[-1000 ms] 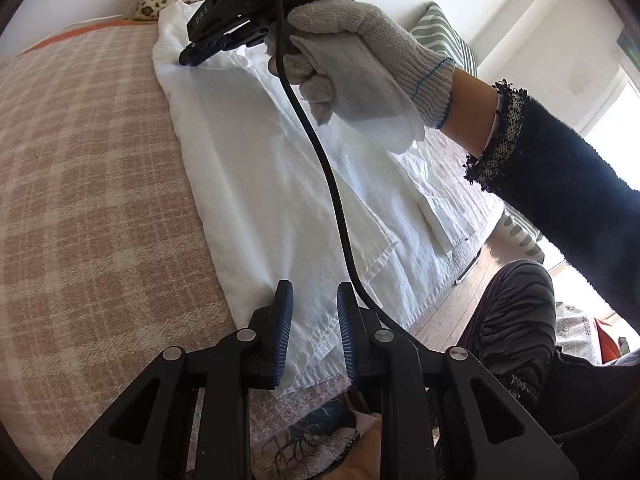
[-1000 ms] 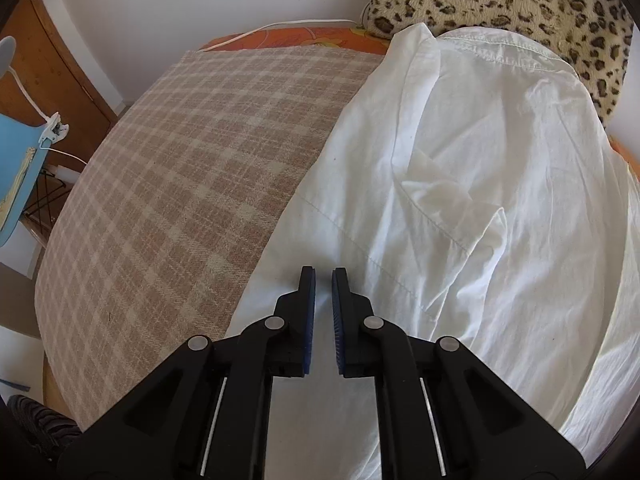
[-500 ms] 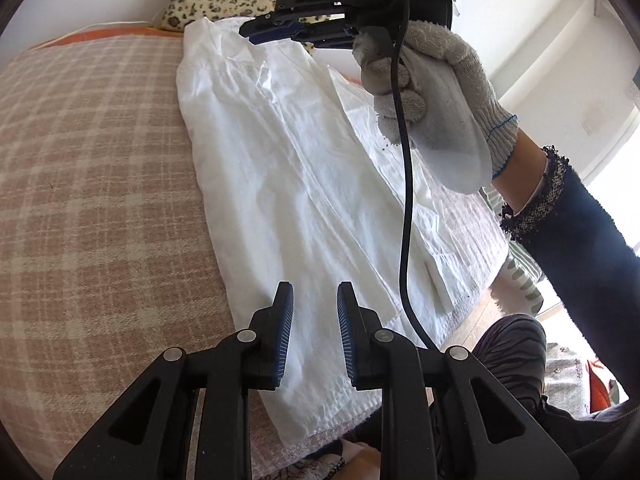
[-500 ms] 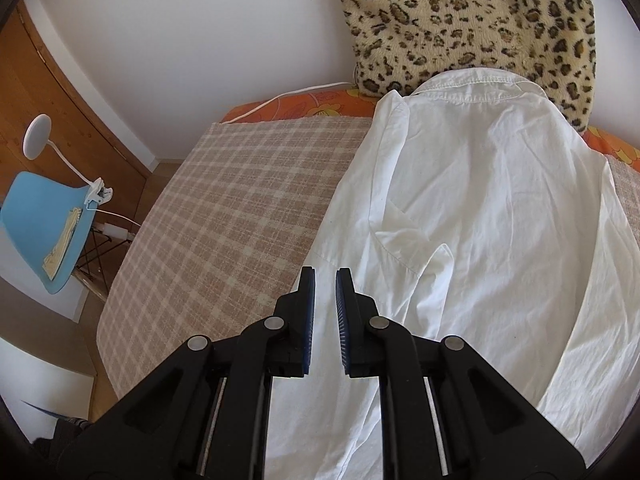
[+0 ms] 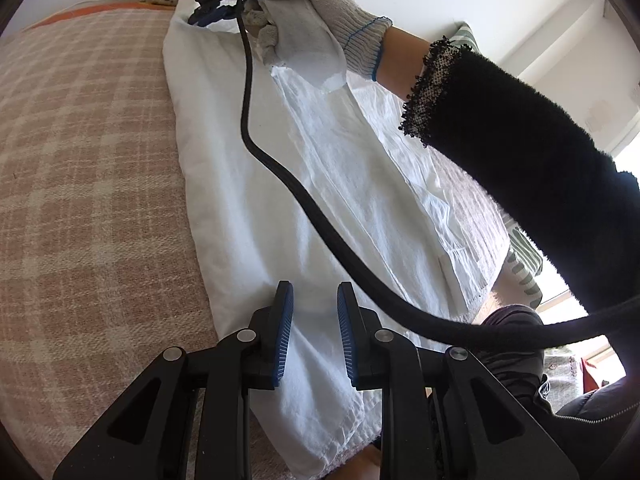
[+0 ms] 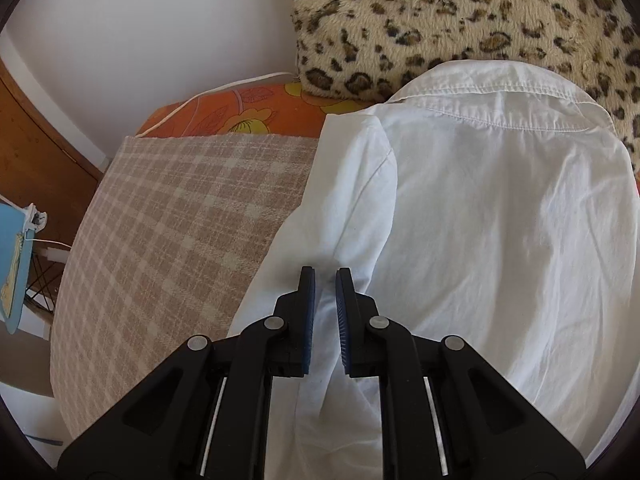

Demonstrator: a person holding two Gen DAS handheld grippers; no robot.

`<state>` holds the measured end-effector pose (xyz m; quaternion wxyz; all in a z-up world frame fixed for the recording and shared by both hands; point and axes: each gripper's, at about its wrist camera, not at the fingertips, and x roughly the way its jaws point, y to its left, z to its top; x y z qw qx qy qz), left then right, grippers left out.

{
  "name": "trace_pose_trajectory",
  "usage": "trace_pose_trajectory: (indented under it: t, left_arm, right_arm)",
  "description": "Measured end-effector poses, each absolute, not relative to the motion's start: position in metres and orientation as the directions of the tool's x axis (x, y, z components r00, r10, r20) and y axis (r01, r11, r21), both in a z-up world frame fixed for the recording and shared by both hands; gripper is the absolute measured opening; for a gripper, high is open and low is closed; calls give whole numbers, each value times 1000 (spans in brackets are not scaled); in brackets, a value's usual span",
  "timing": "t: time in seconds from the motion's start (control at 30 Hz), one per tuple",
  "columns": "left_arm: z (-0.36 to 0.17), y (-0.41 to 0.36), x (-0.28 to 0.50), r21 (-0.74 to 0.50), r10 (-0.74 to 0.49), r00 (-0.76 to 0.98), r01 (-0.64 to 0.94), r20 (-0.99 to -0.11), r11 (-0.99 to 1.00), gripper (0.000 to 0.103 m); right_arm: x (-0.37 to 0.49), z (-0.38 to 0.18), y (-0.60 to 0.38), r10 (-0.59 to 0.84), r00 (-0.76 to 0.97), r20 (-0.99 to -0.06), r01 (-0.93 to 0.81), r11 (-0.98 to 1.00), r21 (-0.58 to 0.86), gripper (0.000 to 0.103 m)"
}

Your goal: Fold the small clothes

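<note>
A white shirt (image 5: pixel 300 184) lies flat and lengthwise on the plaid bed cover (image 5: pixel 88 160), its collar (image 6: pixel 492 96) against a leopard-print pillow (image 6: pixel 460 12). My left gripper (image 5: pixel 315 292) hovers over the hem end, jaws a little apart with nothing between them. A gloved hand (image 5: pixel 308 20) holds my right gripper (image 5: pixel 208 16) at the far collar end. In the right wrist view the right gripper (image 6: pixel 325 276) points steeply down over the shirt's (image 6: pixel 480 220) shoulder seam. Its jaws stand narrowly apart, with cloth showing through the gap but not pinched.
A black cable (image 5: pixel 280 168) from the right gripper trails across the shirt. A dark sleeve (image 5: pixel 520 160) crosses above the shirt's right side. An orange sheet (image 6: pixel 248 108) and a white cord (image 6: pixel 224 88) lie at the bed's head. Beside the bed stands a blue chair (image 6: pixel 12 264).
My right gripper has travelled up the shirt from its middle to the shoulder by the collar. The left gripper has slid a little sideways over the hem.
</note>
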<state>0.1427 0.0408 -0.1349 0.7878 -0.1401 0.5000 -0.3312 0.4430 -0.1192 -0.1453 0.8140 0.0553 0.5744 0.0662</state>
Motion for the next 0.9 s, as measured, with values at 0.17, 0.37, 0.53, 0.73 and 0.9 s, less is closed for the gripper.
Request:
trace_pose_trajectory:
  t: [0.17, 0.37, 0.53, 0.73, 0.9]
  left_arm:
    - [-135, 35, 144, -552, -667, 280, 390, -691, 737, 21]
    - [-134, 44, 135, -570, -672, 273, 370, -688, 734, 21]
    - [-131, 38, 116, -525, -654, 285, 414, -701, 743, 21]
    - [-130, 31, 83, -511, -654, 226, 465, -722, 723, 21]
    - [-126, 35, 45, -472, -634, 214, 504, -743, 724, 21]
  right_arm:
    - [469, -149, -127, 137, 347, -928, -19, 990, 139, 12]
    - [447, -105, -139, 188, 411, -892, -10, 979, 202, 12]
    - [400, -45, -157, 229, 464, -856, -9, 967, 254, 28]
    - [325, 27, -178, 234, 537, -810, -5, 962, 275, 43]
    - [252, 62, -196, 198, 566, -801, 10, 969, 246, 49]
